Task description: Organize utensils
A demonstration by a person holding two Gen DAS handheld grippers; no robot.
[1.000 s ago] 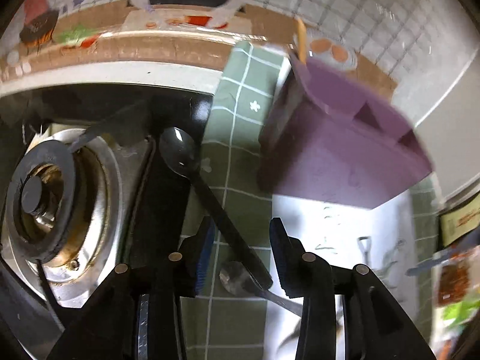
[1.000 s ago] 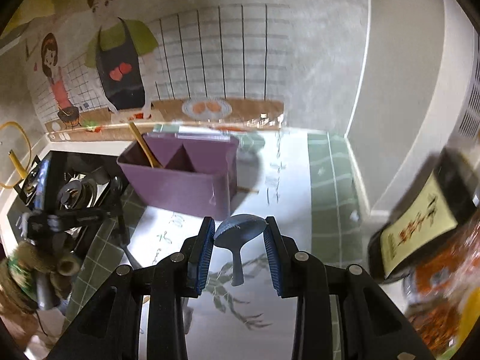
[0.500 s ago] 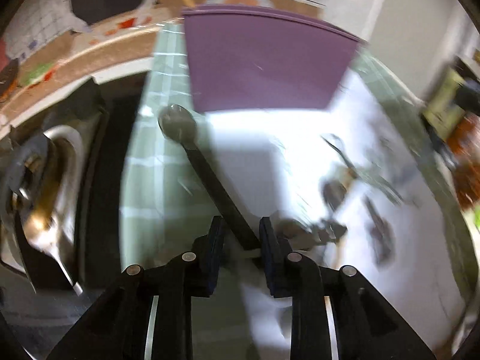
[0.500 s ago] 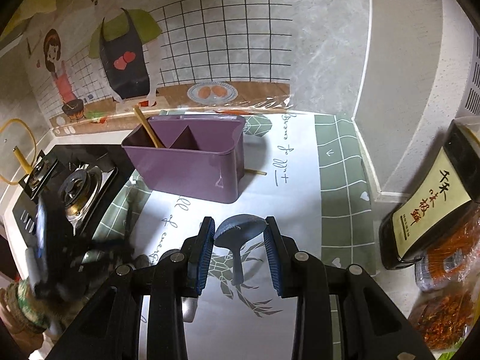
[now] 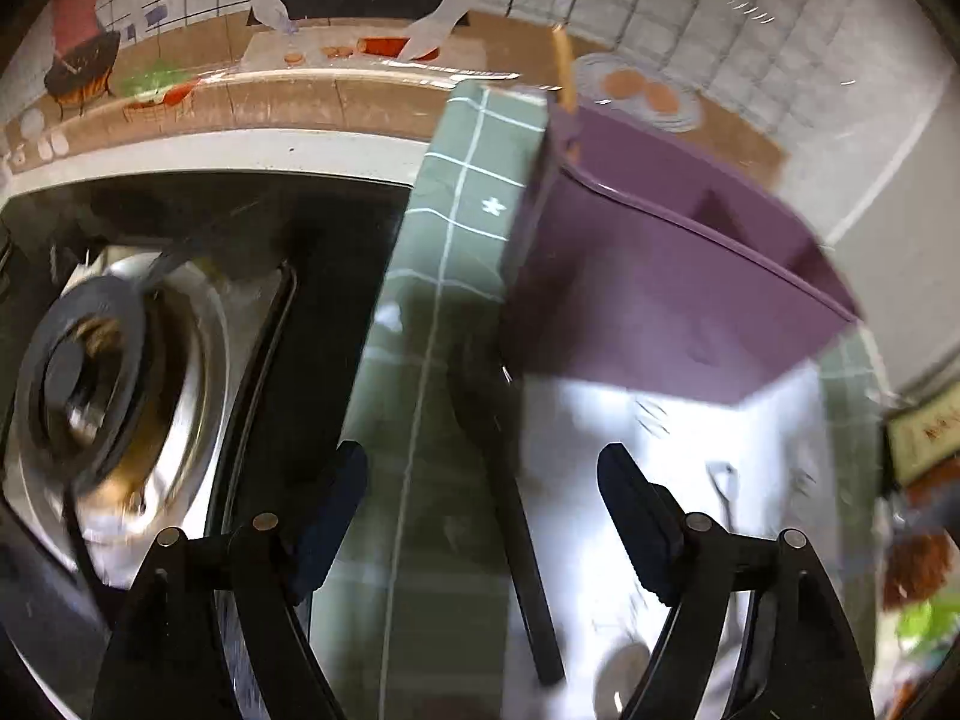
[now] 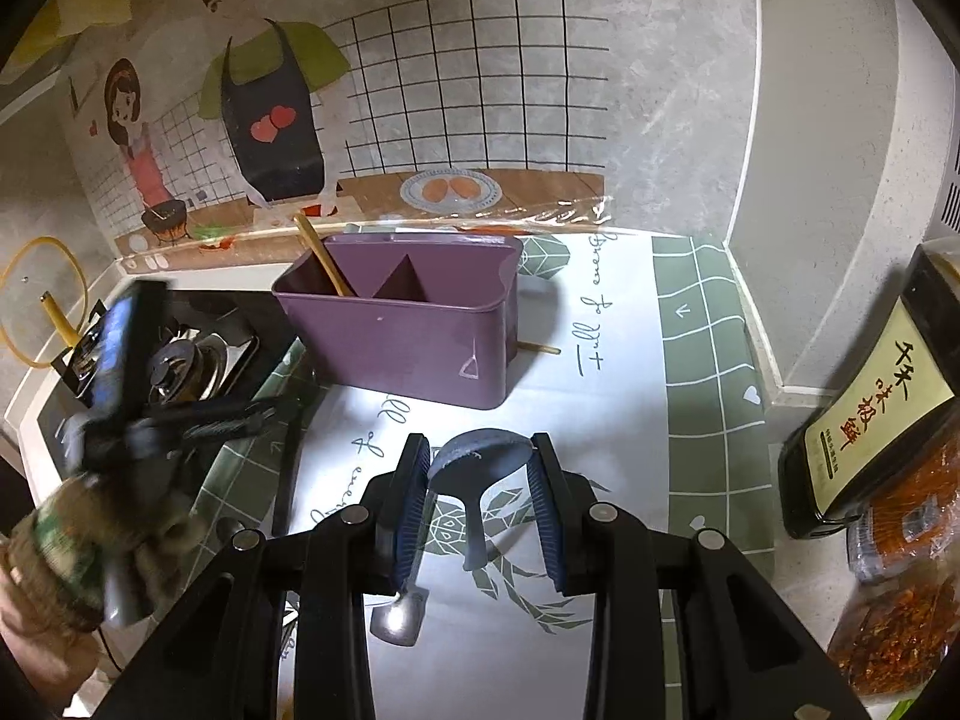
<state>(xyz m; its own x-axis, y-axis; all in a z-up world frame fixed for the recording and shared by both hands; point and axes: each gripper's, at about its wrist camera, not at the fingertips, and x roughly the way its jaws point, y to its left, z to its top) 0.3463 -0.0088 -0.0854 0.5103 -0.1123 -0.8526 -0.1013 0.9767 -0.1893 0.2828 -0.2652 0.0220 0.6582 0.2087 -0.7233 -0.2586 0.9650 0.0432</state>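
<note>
Left wrist view: the left tongs are spreading, nothing pinched, and the black-handled spoon lies flat on the desk mat between them — long axis running away from the tongs toward the purple organizer, which stands near the desk's back edge beside the stove. Its handle end is the nearer part, so the left hand is best placed for it. The right tongs pinch a grey spoon by its bowl, handle hanging down, short of the organizer.
</note>
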